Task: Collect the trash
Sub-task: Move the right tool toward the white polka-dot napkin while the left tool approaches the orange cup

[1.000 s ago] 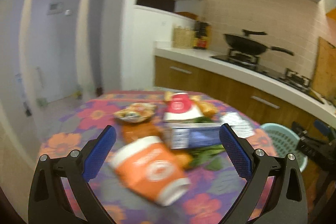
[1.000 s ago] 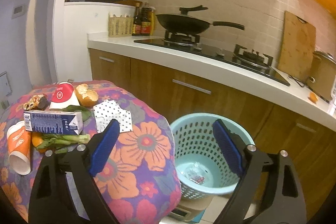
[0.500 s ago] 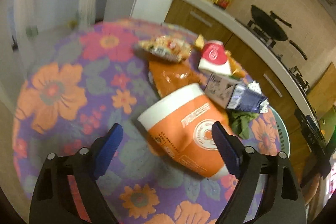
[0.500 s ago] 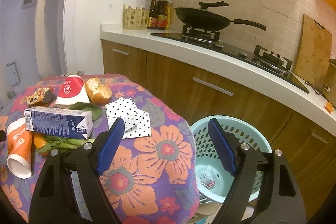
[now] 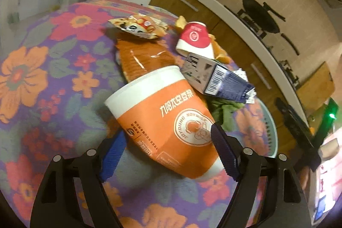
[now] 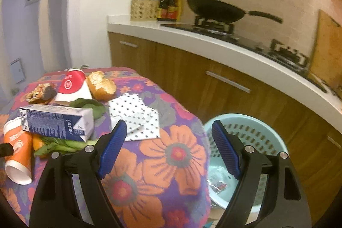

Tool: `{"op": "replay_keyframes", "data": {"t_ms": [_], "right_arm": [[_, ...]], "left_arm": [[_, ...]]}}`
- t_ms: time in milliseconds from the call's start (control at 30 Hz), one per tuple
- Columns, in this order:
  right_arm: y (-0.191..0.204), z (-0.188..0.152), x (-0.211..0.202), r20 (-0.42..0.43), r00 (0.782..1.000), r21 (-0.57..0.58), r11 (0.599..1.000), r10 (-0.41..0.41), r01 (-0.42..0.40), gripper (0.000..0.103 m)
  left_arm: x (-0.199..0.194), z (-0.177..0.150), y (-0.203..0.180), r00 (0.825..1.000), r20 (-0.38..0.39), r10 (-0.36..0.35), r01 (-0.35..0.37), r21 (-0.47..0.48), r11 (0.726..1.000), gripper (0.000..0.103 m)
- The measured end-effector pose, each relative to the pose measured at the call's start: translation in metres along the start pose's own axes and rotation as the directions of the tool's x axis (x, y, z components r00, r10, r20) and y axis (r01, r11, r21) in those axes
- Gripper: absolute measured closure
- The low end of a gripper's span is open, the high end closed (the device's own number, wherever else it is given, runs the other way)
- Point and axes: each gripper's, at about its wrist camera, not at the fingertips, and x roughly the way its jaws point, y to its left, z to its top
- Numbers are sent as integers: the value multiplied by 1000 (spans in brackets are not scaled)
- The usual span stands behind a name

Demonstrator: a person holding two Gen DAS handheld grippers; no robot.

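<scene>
An orange and white paper cup (image 5: 164,121) lies on its side on the flowered tablecloth (image 5: 42,82). My left gripper (image 5: 168,151) is open with its fingers on either side of the cup's lower half. Beyond it lie a blue milk carton (image 5: 215,78), an orange wrapper (image 5: 141,59), a snack bag (image 5: 139,26), a red and white cup (image 5: 194,37) and green leaves (image 5: 224,110). My right gripper (image 6: 168,151) is open and empty above the table's right edge, between a dotted napkin (image 6: 136,116) and the light blue basket (image 6: 245,131). The orange cup (image 6: 18,153) and carton (image 6: 57,121) show at its left.
The basket stands on the floor beside the table and holds a small wrapper (image 6: 218,184). A bread piece (image 6: 101,86) lies near the red cup (image 6: 72,87). Wooden cabinets with a white counter (image 6: 213,44), a wok (image 6: 215,9) and bottles run behind.
My left gripper has come down and forward until its fingers straddle the orange cup. My right gripper has shifted left, from over the basket toward the table edge.
</scene>
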Motion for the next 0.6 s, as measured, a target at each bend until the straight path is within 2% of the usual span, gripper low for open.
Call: {"op": "replay_keyframes", "data": {"t_ms": [100,200,333,400,567,600], "right_arm": [[3,10,19,-42,994,-17,995,101,-102,26],[4,18,45,-124,976,8,984,177,-177,26],[8,21,75,-198,962,30,982,189,-187,26],[9,21,83,-218,961,39,985,170,-166,26],[1,22,100,-278,948,98,986,156,-134,24],[-2,21,105,-303,938,111,984,166,-138,21]], "left_arm": [[-2,0,3,998,9,-69,70,-36,997,35],[-8,2,6,998,32,-53,54,-39,998,35],[-16,7,12,997,57,44,-43,-29,999,35],[-17,10,14,994,54,97,-96,-19,995,33],[-7,11,19,990,-1,138,-138,-17,990,30],[-3,10,19,991,-19,136,-136,-18,990,29]]}}
